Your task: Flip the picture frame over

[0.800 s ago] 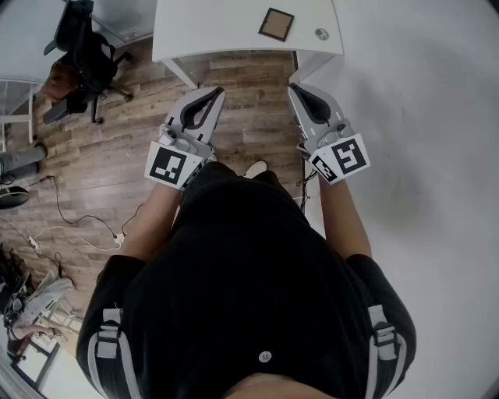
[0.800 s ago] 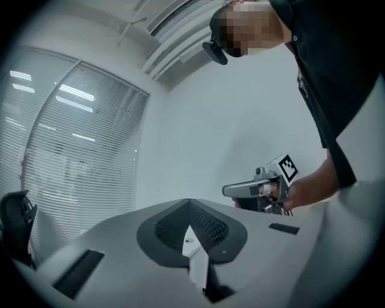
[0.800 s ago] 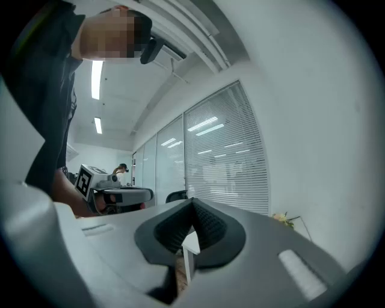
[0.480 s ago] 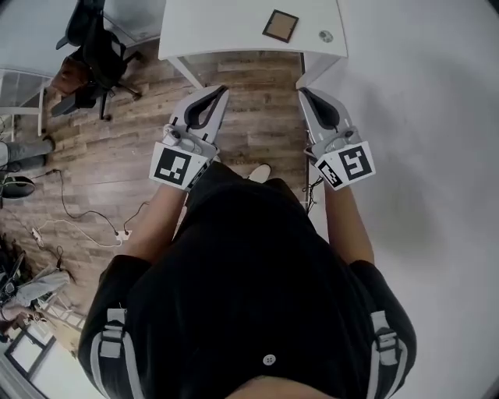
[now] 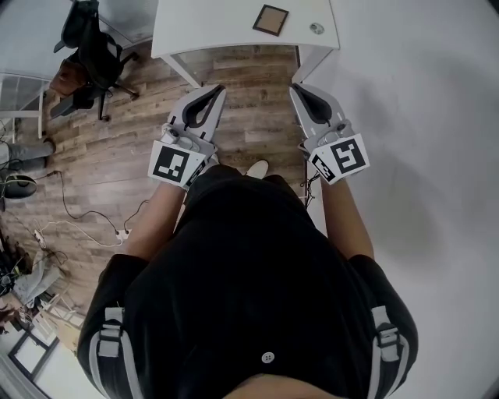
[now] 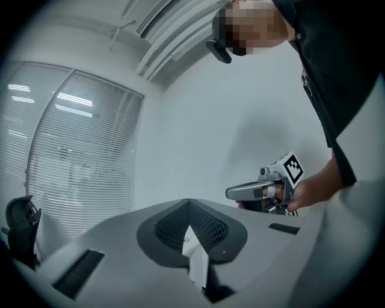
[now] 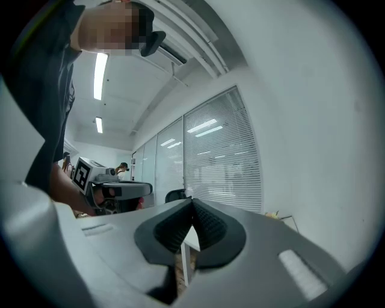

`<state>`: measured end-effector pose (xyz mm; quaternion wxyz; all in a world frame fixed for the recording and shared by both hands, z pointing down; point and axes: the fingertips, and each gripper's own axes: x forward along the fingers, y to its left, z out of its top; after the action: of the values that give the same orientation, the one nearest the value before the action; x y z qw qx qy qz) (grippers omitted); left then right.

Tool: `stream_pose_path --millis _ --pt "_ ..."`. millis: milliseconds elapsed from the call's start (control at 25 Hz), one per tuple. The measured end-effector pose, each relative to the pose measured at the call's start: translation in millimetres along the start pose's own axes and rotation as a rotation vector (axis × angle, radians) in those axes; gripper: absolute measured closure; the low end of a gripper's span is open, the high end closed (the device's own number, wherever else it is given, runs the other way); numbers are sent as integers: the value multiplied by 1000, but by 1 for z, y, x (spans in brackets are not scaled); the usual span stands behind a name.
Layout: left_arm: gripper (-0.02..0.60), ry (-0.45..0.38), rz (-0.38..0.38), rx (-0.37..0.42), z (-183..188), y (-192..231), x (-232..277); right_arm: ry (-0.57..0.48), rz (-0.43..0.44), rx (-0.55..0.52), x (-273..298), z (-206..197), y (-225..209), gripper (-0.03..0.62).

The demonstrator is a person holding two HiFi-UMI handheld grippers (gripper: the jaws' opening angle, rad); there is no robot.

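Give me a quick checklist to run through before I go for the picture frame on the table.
1. Picture frame lying flat on the table: ok.
2. Both grippers empty: ok; the left gripper and the right gripper hold nothing.
3. Jaws open for a grasp: not ok; both are shut.
4. Grippers at the frame: not ok; both are short of the table edge, over the floor.
5. Room around the frame: ok; the small round object lies apart, to its right.
6. Which face is up: cannot tell.
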<state>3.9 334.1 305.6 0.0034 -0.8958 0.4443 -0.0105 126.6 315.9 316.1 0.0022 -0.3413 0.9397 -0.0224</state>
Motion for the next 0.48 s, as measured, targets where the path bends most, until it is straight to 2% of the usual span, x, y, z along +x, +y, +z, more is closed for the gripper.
stream_pose_path --millis 280,320,360,480 --pt "577 -9 -6 -7 7 -12 0 12 -10 -27 -5 -1 2 582" --pt "577 -13 -5 -11 9 -13 0 8 -13 -25 -6 0 2 563" --pt "577 -16 -6 -9 10 -15 0 3 -11 -21 -8 2 2 483" --pt "577 -21 -18 13 15 -19 3 -1 -7 -26 -11 7 0 409"
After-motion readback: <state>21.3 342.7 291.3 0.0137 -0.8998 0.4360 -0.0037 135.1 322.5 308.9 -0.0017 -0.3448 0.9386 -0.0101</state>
